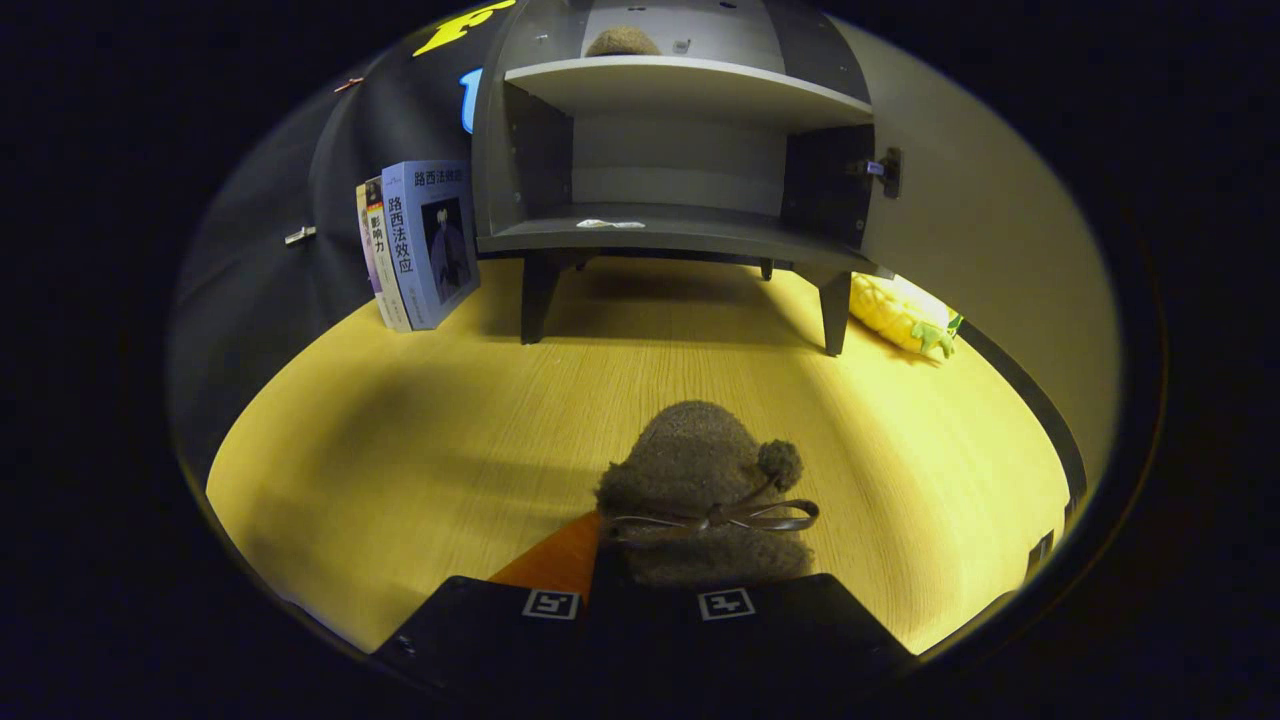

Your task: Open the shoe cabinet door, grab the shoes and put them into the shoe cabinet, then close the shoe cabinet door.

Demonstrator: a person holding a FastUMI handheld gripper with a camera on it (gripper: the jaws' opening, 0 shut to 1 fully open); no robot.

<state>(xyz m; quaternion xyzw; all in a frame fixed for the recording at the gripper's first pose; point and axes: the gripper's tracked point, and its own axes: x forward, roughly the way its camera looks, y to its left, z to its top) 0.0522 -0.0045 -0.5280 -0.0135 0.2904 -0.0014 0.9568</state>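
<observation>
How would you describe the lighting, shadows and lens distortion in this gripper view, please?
Gripper view: warm light on the wooden floor; a soft shadow pools under the open shoe cabinet; fisheye bends its shelves into curves; the brown shoe between the gripper fingers looks sharp; the surroundings fall dark.

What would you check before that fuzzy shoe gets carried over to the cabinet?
1. Cabinet door open: ok.
2. Lower shelf has room: ok, just a small white scrap.
3. Upper shelf: another shoe already sits there.
4. Shoe between the gripper fingers: ok.
5. Both fingers pressing on it: cannot tell.
6. Path across the table: ok; books and yellow toy lie off to the sides.
</observation>
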